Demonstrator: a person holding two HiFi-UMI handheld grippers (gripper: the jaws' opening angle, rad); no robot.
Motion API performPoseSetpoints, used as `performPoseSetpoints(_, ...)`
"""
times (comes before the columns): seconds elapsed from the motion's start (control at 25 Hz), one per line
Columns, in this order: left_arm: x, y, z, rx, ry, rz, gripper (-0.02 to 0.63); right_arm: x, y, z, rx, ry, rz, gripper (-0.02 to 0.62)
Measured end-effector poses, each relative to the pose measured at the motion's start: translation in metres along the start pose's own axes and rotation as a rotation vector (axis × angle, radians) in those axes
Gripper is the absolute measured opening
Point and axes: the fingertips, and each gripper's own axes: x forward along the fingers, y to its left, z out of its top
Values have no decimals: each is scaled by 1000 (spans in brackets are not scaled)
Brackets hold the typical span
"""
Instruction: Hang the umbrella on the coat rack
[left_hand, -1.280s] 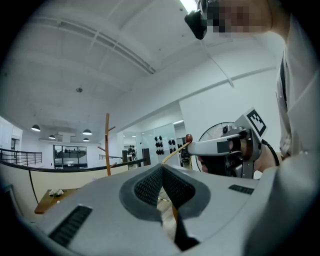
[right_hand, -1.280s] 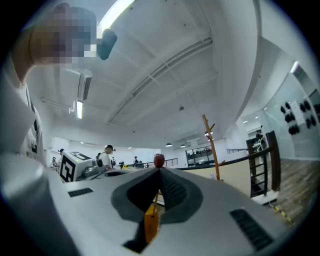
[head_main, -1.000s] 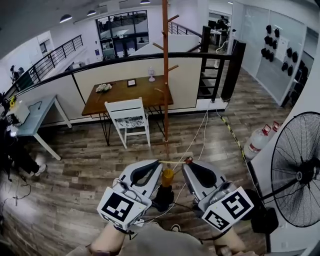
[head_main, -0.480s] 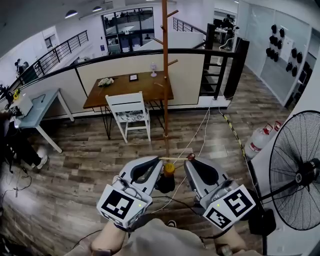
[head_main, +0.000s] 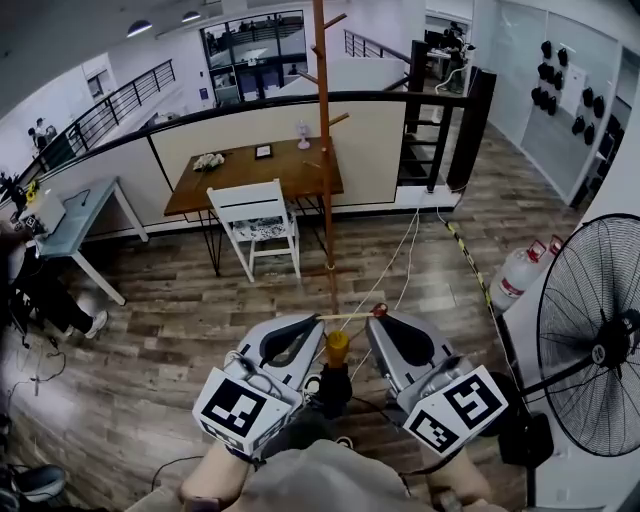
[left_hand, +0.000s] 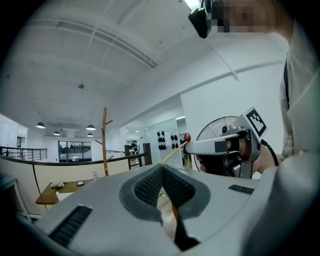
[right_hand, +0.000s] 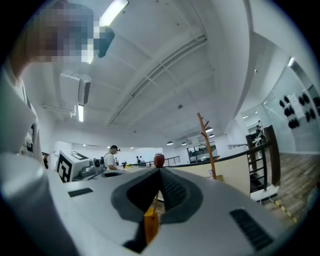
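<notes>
The coat rack (head_main: 323, 150) is a tall upright wooden pole on the floor. It stands straight ahead of both grippers and well apart from them, in front of a white chair (head_main: 255, 225) and a wooden surface (head_main: 240, 185). Short pegs slant upward from the pole, and one of the lower pegs (head_main: 340, 119) points to the right.

The left gripper (head_main: 318, 322) and the right gripper (head_main: 372, 320) are side by side, both pointing level toward the rack. The pole lies almost on the line between them, so neither hand is clearly nearer.

The umbrella (head_main: 336, 372) hangs between the two grippers. Its long axis is vertical, with the yellow handle on top and the folded black body below.

It hangs from a thin cord (head_main: 348, 316), which is stretched level from one gripper to the other, across the line to the rack. The jaws of each gripper are closed on one end of this cord. A small red bead (head_main: 378, 310) sits just at the tip of the right gripper.

I judge that the next move must carry the cord forward and over a peg. The cord already lies crosswise to the pole, which suits this.
</notes>
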Motion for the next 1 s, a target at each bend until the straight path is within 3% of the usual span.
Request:
performPoseSetpoints(0.52, 60, 53, -3, 1, -11, -18, 2, 61, -56, 3, -31, 4, -6, 3)
performPoseSetpoints(1.0, 153, 184, 7, -20, -54, -52, 2, 198, -140, 28, -52, -13, -18, 3)
